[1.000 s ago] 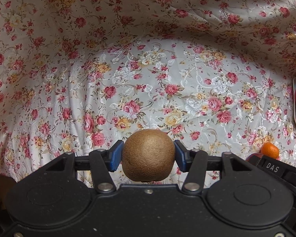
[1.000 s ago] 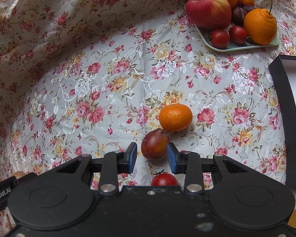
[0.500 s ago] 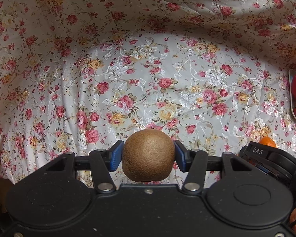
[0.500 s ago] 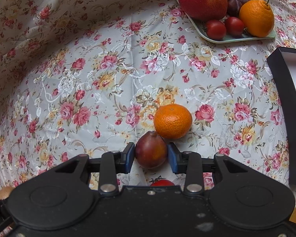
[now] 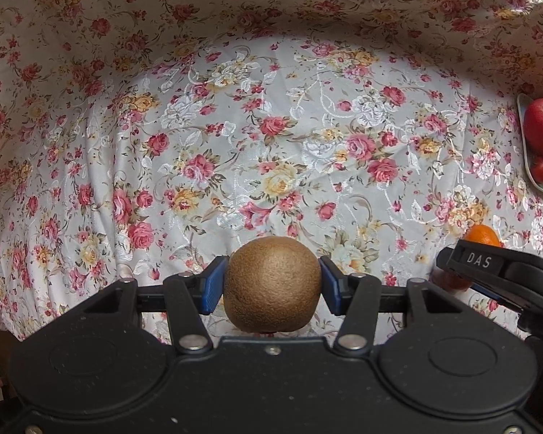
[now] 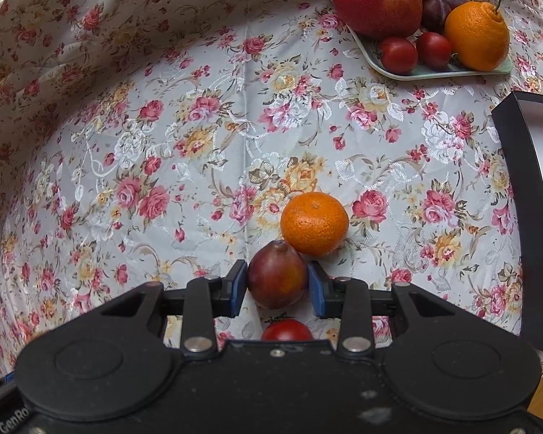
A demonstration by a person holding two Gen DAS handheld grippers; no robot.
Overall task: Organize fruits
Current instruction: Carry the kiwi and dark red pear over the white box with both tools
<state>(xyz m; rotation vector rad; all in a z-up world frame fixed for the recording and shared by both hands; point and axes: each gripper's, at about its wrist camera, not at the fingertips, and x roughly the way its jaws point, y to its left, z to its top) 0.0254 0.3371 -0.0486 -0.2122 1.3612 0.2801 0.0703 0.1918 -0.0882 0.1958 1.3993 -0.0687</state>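
Kiwi (image 5: 272, 284): brown, fuzzy, clamped between the blue pads of the left gripper (image 5: 272, 285), held above the floral cloth (image 5: 235, 126).
Plum (image 6: 277, 275): dark red-purple, lying on the cloth between the pads of the right gripper (image 6: 277, 287). Left pad touches its side; a thin gap shows at the right pad. Jaws have just been closing on it, no firm grip yet.
Tomato (image 6: 287, 330): red, on the cloth just below the plum, partly hidden by the gripper body.
Mandarin (image 6: 314, 223): orange, touching the plum's upper right.
Tray (image 6: 434, 72): pale green, far right corner; holds an apple (image 6: 376, 0), two small tomatoes, a dark plum, oranges.
Box (image 6: 525, 217): black wall, white inside, right edge; contents mostly cut off.
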